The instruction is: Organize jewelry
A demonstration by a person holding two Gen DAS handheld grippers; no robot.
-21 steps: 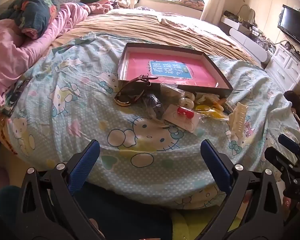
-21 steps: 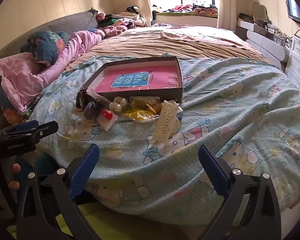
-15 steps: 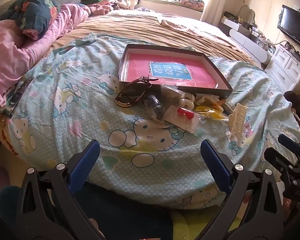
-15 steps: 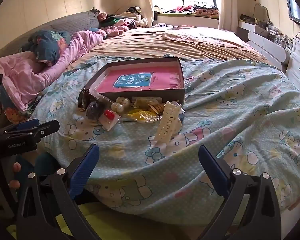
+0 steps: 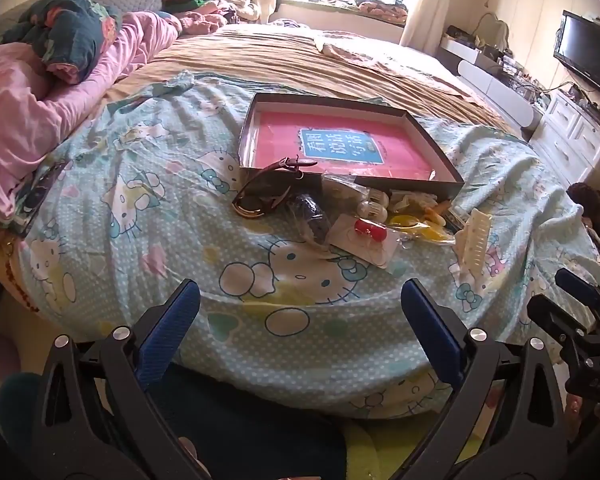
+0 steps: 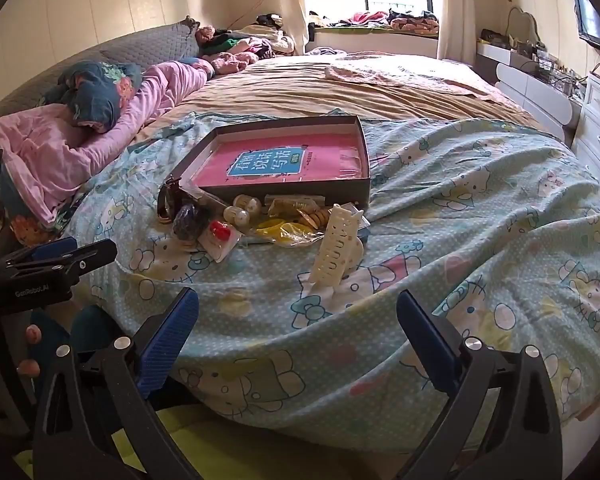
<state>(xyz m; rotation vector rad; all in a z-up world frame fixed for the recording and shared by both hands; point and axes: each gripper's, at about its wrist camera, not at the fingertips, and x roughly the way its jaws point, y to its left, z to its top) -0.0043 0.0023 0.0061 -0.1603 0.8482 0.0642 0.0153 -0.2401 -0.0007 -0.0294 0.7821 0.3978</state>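
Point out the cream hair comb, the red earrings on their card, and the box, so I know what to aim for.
cream hair comb (image 6: 337, 243), right wrist view, middle of its slotted back.
red earrings (image 5: 369, 231), left wrist view, on the red beads.
box (image 5: 415, 186), left wrist view, near dark wall.

The left gripper (image 5: 300, 312) hangs wide open and empty over the bed's (image 5: 148, 216) near edge. Beyond it, a shallow box (image 5: 415, 184) holds a pink booklet (image 5: 339, 148), with a brown strap (image 5: 268, 190), red-beaded card (image 5: 365, 236) and cream comb (image 5: 475, 236) scattered before it.
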